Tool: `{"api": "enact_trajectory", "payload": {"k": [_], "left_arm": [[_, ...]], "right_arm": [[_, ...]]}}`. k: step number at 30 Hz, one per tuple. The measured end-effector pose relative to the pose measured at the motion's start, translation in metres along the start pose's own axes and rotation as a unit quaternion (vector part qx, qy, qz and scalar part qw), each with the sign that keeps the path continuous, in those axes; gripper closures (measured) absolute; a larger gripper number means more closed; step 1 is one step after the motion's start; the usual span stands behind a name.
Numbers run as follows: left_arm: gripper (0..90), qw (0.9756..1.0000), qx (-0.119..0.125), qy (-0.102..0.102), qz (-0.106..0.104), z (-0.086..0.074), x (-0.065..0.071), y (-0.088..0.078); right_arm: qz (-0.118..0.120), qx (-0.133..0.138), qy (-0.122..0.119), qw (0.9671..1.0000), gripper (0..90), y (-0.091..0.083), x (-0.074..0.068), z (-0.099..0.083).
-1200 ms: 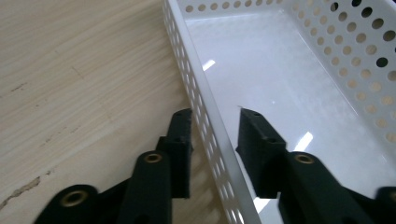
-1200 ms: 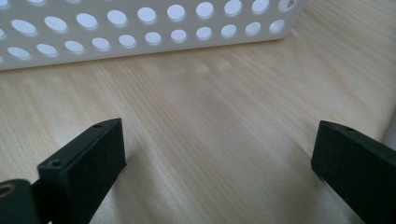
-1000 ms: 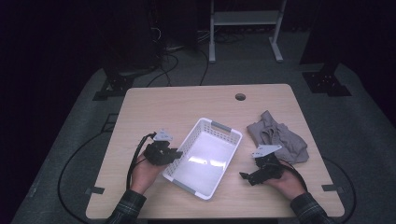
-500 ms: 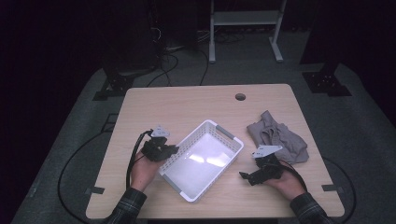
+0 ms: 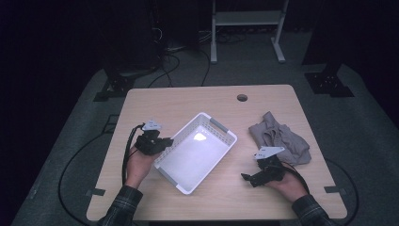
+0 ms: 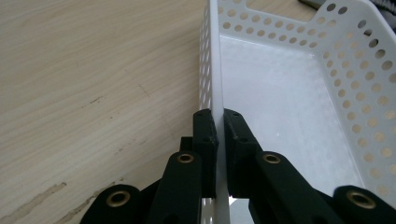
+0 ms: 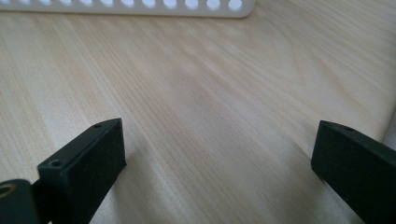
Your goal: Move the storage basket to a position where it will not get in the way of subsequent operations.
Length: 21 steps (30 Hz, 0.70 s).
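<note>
A white perforated plastic basket (image 5: 221, 129) lies at an angle in the middle of the wooden table. My left gripper (image 5: 162, 141) is at its left long side. In the left gripper view the jaws have just been closing and my left gripper (image 6: 219, 126) is now shut on the basket's thin side wall (image 6: 212, 60), one pad outside and one inside. My right gripper (image 5: 247, 179) rests low near the table's front right, pointing toward the basket. It (image 7: 219, 149) stands open over bare wood, with the basket's rim (image 7: 140, 7) farther off.
A crumpled grey-brown cloth (image 5: 282, 139) lies on the right side of the table, just behind the right hand. A small round cable hole (image 5: 242, 97) sits near the far edge. Black cables trail from both grippers off the table's front.
The left gripper has closed on the basket's wall and shifted left and a little away, and the basket has swung round with it. The right hand has not moved.
</note>
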<state>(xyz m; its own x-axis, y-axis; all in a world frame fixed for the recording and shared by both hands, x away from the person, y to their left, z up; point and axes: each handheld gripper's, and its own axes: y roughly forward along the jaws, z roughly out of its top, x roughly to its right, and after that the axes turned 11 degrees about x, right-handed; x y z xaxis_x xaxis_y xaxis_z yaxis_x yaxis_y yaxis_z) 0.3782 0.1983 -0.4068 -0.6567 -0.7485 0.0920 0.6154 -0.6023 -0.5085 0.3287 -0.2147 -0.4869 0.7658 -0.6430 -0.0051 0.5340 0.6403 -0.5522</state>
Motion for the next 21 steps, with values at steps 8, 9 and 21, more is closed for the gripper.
{"api": "enact_trajectory", "payload": {"k": [8,9,21], "left_arm": [[84.7,1.0,0.006,0.001,0.004,0.005,-0.014,0.002],[84.7,1.0,0.008,0.0,0.005,0.006,-0.016,0.003],[84.7,0.9993,0.016,-0.015,0.031,0.006,-0.048,0.002]], "right_arm": [[0.0,0.0,-0.001,1.0,2.3,0.0,0.0,0.0],[0.0,0.0,0.0,1.0,2.3,0.0,0.0,0.0],[0.0,0.0,0.0,1.0,2.3,0.0,0.0,0.0]]}}
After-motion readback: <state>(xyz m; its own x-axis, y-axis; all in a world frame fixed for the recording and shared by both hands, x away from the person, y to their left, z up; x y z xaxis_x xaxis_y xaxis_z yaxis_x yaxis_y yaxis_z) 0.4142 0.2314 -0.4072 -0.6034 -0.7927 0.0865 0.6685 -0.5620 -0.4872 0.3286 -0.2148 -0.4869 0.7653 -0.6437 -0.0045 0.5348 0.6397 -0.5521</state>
